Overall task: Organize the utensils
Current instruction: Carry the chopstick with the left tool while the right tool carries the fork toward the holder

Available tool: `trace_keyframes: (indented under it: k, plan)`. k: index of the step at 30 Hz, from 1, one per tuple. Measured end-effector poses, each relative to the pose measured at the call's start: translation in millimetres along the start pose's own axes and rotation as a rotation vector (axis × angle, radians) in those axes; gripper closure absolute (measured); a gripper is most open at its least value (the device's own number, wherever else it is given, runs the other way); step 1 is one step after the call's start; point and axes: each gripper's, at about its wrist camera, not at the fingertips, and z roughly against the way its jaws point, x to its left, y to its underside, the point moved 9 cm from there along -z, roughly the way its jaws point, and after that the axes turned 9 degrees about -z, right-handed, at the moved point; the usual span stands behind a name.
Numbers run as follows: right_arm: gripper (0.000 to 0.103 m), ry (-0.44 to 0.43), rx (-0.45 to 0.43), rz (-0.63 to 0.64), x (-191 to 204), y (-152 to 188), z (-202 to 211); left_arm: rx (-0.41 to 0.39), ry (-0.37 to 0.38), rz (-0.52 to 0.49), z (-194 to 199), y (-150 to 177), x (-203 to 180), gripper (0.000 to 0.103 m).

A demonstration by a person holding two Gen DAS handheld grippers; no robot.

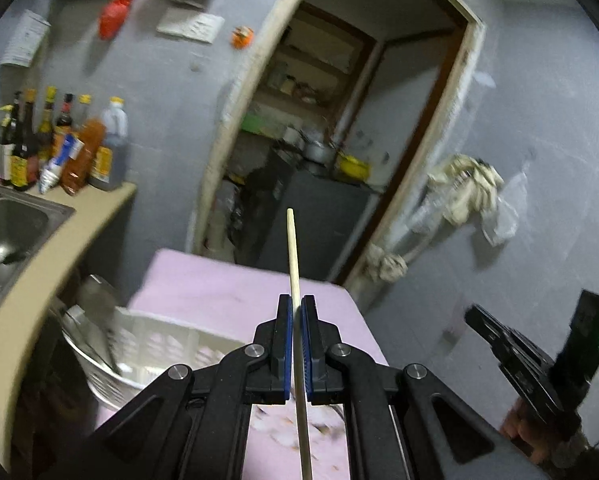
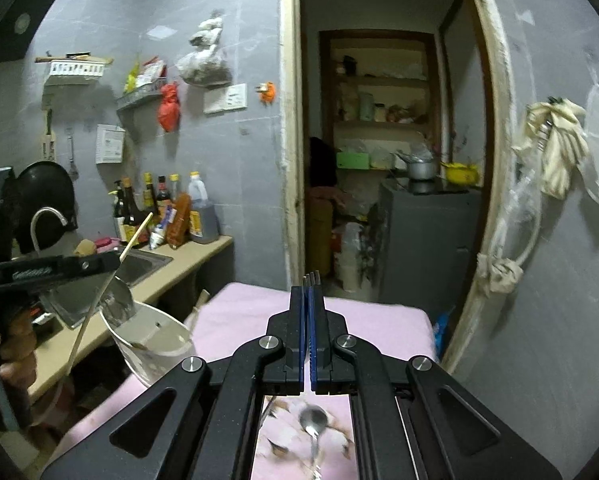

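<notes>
My left gripper (image 1: 297,304) is shut on a long wooden chopstick (image 1: 293,256) that sticks up past the pads, above the pink table (image 1: 219,292). It also shows in the right wrist view (image 2: 103,264) with the chopstick (image 2: 135,238) slanting through it. My right gripper (image 2: 309,292) is shut on a metal fork (image 2: 312,277); only its tines show above the pads. A white perforated utensil basket (image 1: 159,344) stands at the table's left edge, also seen in the right wrist view (image 2: 155,340), with a steel utensil in it. A metal spoon (image 2: 314,424) lies on the table under my right gripper.
A beige counter (image 1: 59,240) with a steel sink (image 1: 11,220) and several sauce bottles (image 1: 59,144) runs along the left. An open doorway (image 2: 387,160) leads to a storeroom behind the table. A rag (image 2: 555,144) hangs on the right wall.
</notes>
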Motion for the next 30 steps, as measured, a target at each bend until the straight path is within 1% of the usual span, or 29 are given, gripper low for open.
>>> trace_keyframes:
  k: [3, 4, 7, 10, 13, 18, 21, 27, 30]
  plan:
    - [0.101, -0.041, -0.017, 0.017, 24, -15, -4, -0.046, -0.041, 0.039, 3, -18, 31, 0.098]
    - [0.101, -0.063, -0.025, 0.021, 33, -22, -5, -0.07, -0.064, 0.058, 4, -26, 47, 0.098]
    - [0.101, -0.124, -0.053, 0.026, 57, -43, -7, -0.11, -0.11, 0.088, 3, -40, 81, 0.098]
    - [0.101, -0.174, -0.076, 0.039, 82, -57, -11, -0.136, -0.156, 0.099, 2, -48, 108, 0.098]
    - [0.101, -0.206, -0.087, 0.068, 108, -61, -22, -0.152, -0.176, 0.124, -2, -47, 127, 0.098]
    - [0.101, -0.212, -0.078, 0.126, 143, -48, -51, -0.176, -0.172, 0.192, -13, -43, 151, 0.098]
    - [0.101, -0.203, -0.066, 0.149, 154, -37, -67, -0.193, -0.18, 0.203, -22, -42, 160, 0.098]
    - [0.101, -0.188, -0.021, 0.161, 159, -11, -88, -0.235, -0.212, 0.18, -29, -32, 161, 0.098]
    - [0.101, -0.187, 0.0, 0.148, 155, -2, -94, -0.255, -0.243, 0.154, -29, -24, 157, 0.098]
